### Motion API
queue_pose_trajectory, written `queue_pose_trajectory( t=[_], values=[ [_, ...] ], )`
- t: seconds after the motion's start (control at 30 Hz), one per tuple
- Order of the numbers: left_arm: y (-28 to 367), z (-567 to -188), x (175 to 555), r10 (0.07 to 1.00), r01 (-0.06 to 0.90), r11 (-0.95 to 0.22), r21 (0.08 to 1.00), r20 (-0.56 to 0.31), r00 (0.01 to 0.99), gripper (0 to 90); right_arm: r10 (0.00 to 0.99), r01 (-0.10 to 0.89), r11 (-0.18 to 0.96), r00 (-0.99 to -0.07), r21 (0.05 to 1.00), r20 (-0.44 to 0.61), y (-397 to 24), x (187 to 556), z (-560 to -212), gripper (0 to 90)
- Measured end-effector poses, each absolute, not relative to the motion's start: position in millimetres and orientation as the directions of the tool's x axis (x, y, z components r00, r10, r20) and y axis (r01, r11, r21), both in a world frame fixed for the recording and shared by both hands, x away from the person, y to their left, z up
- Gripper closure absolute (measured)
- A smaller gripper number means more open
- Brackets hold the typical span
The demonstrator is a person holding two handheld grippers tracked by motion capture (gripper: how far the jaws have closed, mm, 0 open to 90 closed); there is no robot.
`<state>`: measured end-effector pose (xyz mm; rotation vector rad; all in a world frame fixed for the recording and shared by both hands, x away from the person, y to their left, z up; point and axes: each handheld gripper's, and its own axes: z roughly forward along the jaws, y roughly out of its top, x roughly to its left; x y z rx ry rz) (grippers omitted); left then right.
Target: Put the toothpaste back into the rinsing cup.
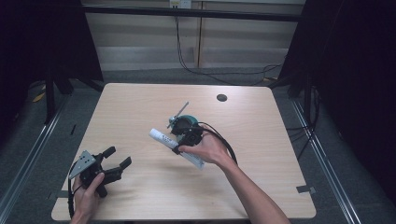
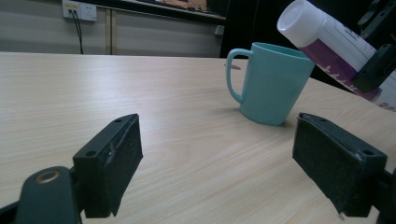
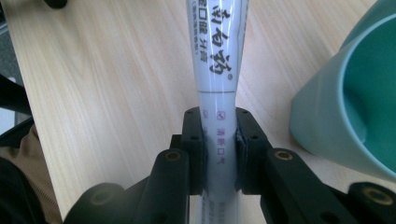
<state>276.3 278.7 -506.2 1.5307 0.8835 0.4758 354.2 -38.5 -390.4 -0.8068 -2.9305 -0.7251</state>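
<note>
A white tube with purple print (image 1: 164, 138) (image 2: 334, 51) (image 3: 216, 60) is held above the table, and my right gripper (image 1: 187, 140) (image 3: 218, 140) is shut on its lower part. Its white cap end points toward the table's left. A teal mug (image 1: 186, 120) (image 2: 273, 84) (image 3: 355, 107) stands upright on the table just beyond the right gripper, beside the tube. My left gripper (image 1: 117, 157) (image 2: 219, 163) rests near the front left of the table, open, with nothing between its black pads (image 2: 114, 163); it looks toward the mug.
The wooden table (image 1: 140, 102) has a round dark cable hole (image 1: 222, 98) at the back right. A thin grey rod (image 1: 178, 114) sticks out near the mug. Black cables (image 1: 219, 135) trail from the right gripper.
</note>
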Motion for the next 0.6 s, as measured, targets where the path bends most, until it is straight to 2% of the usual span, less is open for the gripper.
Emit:
queue_pose_trajectory(
  t=[0.17,0.6],
  values=[
    [279.6,-506.5,276.5,0.757,0.251,0.039,0.967,-0.192,0.624,15.7,0.498,0.487,0.711,-0.858,0.508,0.126,-45.5,354.1,-386.6,77.3],
    [278.3,-506.7,276.9,0.759,0.252,0.051,0.966,-0.201,0.62,15.7,0.503,0.473,0.611,-0.851,0.635,0.149,-56.4,354.5,-375.4,77.4]
  ],
)
